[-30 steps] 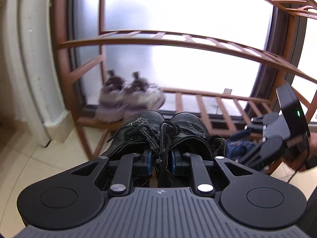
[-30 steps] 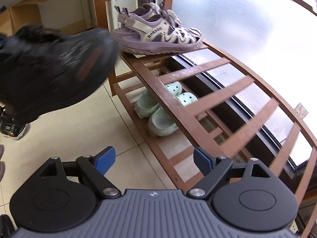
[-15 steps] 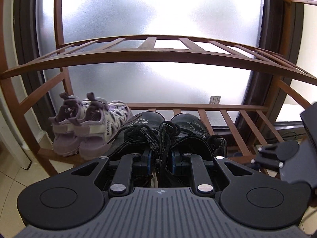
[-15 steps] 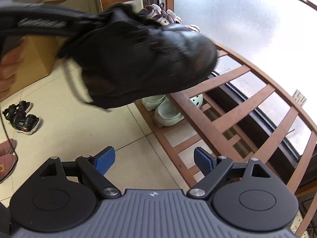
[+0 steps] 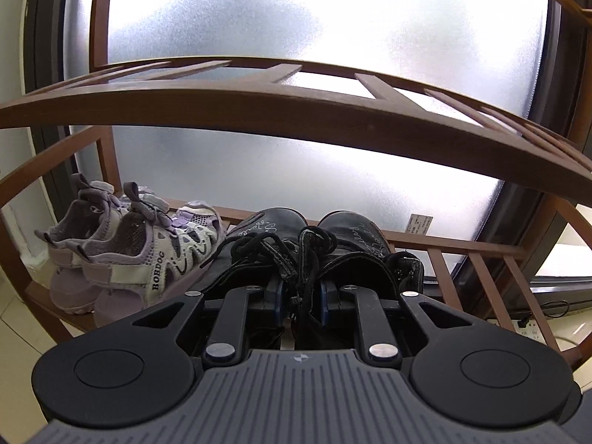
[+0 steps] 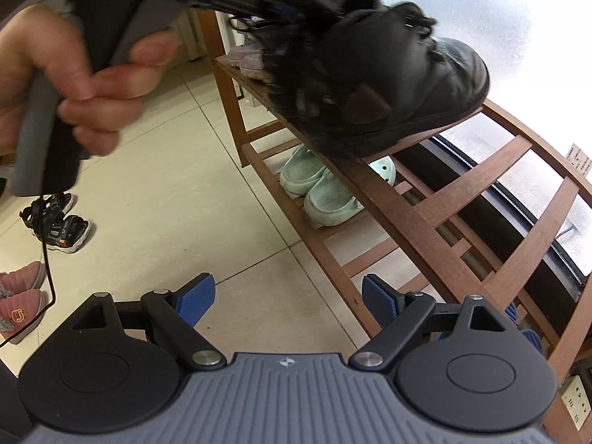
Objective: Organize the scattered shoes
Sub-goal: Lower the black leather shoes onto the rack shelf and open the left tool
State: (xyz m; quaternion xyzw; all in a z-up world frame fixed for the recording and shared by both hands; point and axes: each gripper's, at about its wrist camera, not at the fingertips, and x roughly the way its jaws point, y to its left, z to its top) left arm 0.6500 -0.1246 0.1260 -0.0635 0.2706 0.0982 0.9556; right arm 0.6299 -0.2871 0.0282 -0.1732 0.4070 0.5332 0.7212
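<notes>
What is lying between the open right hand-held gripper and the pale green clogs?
Only bare beige floor tile and the wooden shoe rack's front rail, in the right wrist view.

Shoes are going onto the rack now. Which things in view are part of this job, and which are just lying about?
Part of the job:
- black boots, clamped in the left claw
- wooden rack
- lilac sandals, shelved
- mint clogs, lower shelf
- black sandals, pink slippers, on the floor
- right claw, open, empty

Lying about:
- wall socket
- paper label
</notes>
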